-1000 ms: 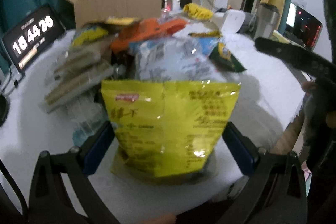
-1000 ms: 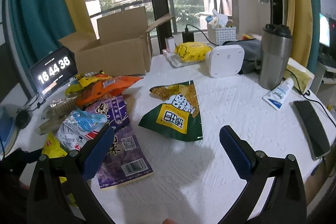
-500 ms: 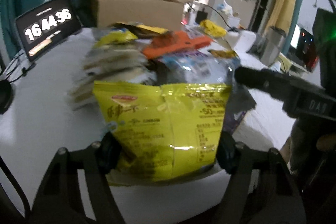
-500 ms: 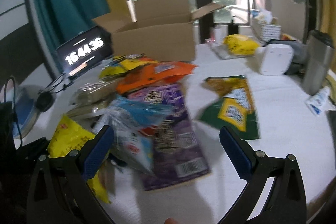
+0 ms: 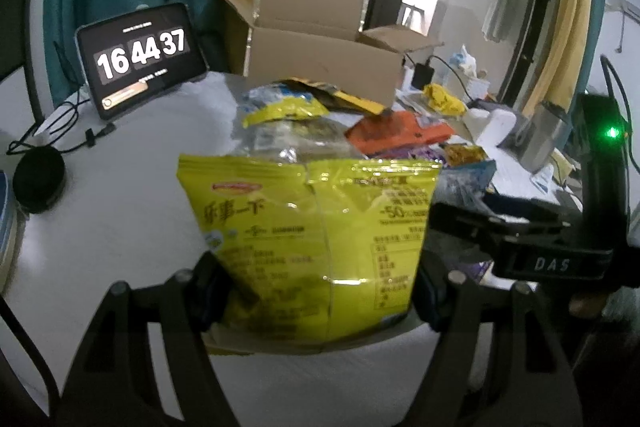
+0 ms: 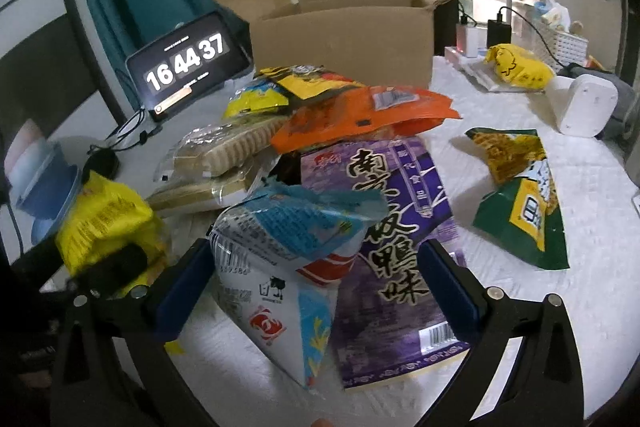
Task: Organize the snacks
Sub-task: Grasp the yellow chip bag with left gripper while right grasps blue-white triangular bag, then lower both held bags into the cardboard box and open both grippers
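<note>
While the left tool (image 5: 316,291) is clamped on the lower part of a yellow snack bag (image 5: 312,235), its pads pressing on both side edges, the right tool (image 6: 316,287) stands apart, its jaws having just been closing a little around a blue-and-white packet (image 6: 288,267) without pressing it. This packet lies on a purple bag (image 6: 400,227), which lies flat on the white surface (image 6: 560,307).

From the left wrist view the yellow bag stands upright and hides most of the pile; only this view shows the body of the right tool with a green light at the right edge. From the right wrist view the yellow bag is small at the left edge, and the pile is open to see: clear packs of biscuits (image 6: 224,155) beside the purple bag, an orange bag (image 6: 360,115) on top behind it, and a yellow-black bag (image 6: 296,79) further back. A green bag (image 6: 520,207) lies alone to the right, well apart from the pile, with bare surface around it.

Behind the pile an open cardboard box (image 6: 344,39) stands, its flaps up. To the left of it a tablet clock (image 6: 184,63) leans near the surface edge. Far right, a white device (image 6: 584,107) and a yellow packet (image 6: 516,67) rest.
</note>
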`<action>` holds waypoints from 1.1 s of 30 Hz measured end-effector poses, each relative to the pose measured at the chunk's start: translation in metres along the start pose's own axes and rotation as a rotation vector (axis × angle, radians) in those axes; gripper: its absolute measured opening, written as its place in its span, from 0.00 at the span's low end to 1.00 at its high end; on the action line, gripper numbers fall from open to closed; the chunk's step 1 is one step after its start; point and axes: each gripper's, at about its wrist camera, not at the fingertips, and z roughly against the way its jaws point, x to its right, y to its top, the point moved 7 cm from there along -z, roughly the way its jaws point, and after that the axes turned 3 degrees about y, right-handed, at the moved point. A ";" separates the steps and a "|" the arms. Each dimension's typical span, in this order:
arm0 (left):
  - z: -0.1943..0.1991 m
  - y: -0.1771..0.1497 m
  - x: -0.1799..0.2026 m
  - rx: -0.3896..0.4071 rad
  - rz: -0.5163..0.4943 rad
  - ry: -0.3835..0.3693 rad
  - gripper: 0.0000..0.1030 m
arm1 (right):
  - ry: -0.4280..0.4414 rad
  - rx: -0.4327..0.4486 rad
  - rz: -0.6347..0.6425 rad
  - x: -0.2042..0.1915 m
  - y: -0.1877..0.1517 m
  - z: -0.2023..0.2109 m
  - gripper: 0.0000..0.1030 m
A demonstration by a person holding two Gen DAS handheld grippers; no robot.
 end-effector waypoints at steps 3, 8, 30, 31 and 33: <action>0.002 0.006 -0.005 0.010 0.009 0.009 0.72 | 0.037 0.002 0.003 -0.006 0.004 0.000 0.63; 0.009 0.026 -0.012 0.062 0.007 0.033 0.72 | 0.033 0.018 0.050 -0.015 0.015 0.008 0.57; -0.030 0.200 -0.015 0.280 -0.029 0.096 0.72 | 0.004 0.302 0.167 0.038 0.173 0.042 0.57; -0.036 0.208 -0.015 0.286 -0.032 0.096 0.72 | 0.001 0.307 0.170 0.039 0.179 0.040 0.57; -0.044 0.221 -0.015 0.299 -0.041 0.098 0.72 | -0.005 0.320 0.175 0.045 0.192 0.035 0.57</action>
